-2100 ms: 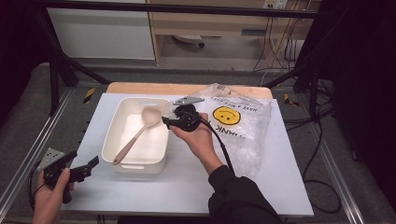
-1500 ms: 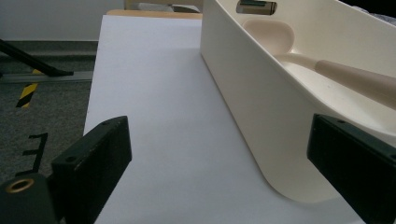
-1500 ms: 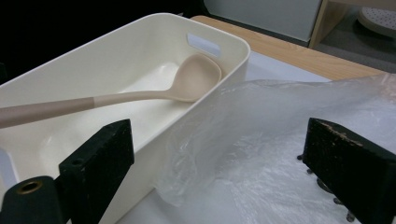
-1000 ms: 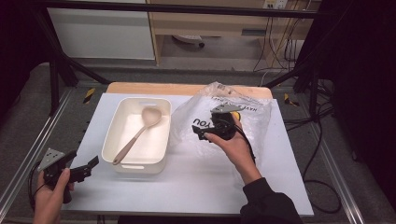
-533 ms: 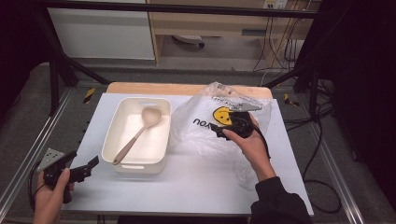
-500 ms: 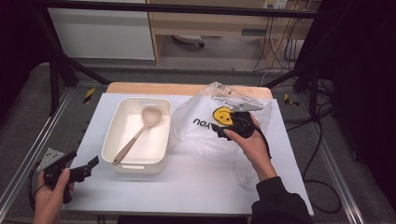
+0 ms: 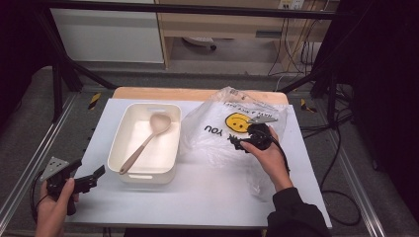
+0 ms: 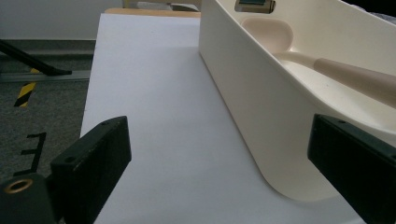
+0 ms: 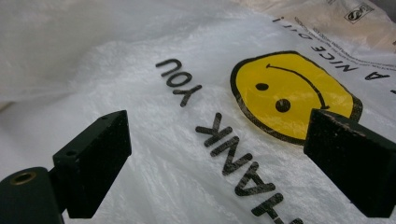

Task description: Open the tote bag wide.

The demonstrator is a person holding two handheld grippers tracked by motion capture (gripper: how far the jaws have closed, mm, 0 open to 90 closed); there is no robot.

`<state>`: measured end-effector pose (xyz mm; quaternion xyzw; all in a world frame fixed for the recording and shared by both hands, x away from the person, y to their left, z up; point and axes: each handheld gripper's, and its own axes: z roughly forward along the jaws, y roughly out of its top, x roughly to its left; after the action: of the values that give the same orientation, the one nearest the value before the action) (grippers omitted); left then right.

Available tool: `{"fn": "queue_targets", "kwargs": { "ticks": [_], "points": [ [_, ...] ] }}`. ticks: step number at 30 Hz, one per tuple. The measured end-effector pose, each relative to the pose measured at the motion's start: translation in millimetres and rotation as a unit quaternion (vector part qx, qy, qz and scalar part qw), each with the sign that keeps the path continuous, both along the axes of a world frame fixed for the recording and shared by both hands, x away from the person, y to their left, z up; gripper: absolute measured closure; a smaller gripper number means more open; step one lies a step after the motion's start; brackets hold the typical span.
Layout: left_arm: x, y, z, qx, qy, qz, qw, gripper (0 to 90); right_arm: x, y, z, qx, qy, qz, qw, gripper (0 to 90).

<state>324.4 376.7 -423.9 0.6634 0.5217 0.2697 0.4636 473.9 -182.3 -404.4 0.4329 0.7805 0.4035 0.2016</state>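
Observation:
A cream tub [image 7: 129, 140] stands on the white table with a beige wooden spoon [image 7: 147, 140] lying inside it. To its right lies a clear plastic bag [image 7: 217, 133] printed with a yellow smiley [image 7: 238, 121]. My right gripper [image 7: 237, 143] hovers open just over the bag; in the right gripper view its wide-apart jaws frame the smiley [image 9: 289, 93] and the black lettering [image 9: 229, 149]. My left gripper [image 7: 94, 177] is open at the table's front left, by the tub's near corner [image 8: 261, 121], with the spoon [image 8: 327, 70] seen over the rim.
The white table top [image 7: 207, 197] rests on a wooden board [image 7: 163, 93] at the back. Metal rails [image 7: 24, 168] run along both sides, and cables [image 7: 341, 148] trail on the right.
My right gripper has left the tub, where the spoon now lies, and travelled right to sit over the bag. The left gripper has stayed put.

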Motion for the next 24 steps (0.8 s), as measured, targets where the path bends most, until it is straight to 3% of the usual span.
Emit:
{"fn": "queue_targets", "kwargs": {
  "ticks": [5, 13, 24],
  "points": [
    [0.5, -0.5, -0.4, -0.001, 0.002, 0.0, 1.0, 5.9, 3.3, -7.1, -6.9, 0.001, 0.009, 0.0, 1.0, 7.9],
    [0.3, -0.8, -0.5, 0.001, 0.003, -0.001, 1.0, 5.9, 7.1, -10.7, -19.4, 0.001, 0.021, 0.023, 0.9995, 7.1],
    [0.3, -1.0, -0.8, 0.001, 0.004, -0.001, 1.0, 5.9, 4.5, -5.8, -42.8, -0.032, 0.045, 0.045, 0.9975, 5.6]
  ]
}}
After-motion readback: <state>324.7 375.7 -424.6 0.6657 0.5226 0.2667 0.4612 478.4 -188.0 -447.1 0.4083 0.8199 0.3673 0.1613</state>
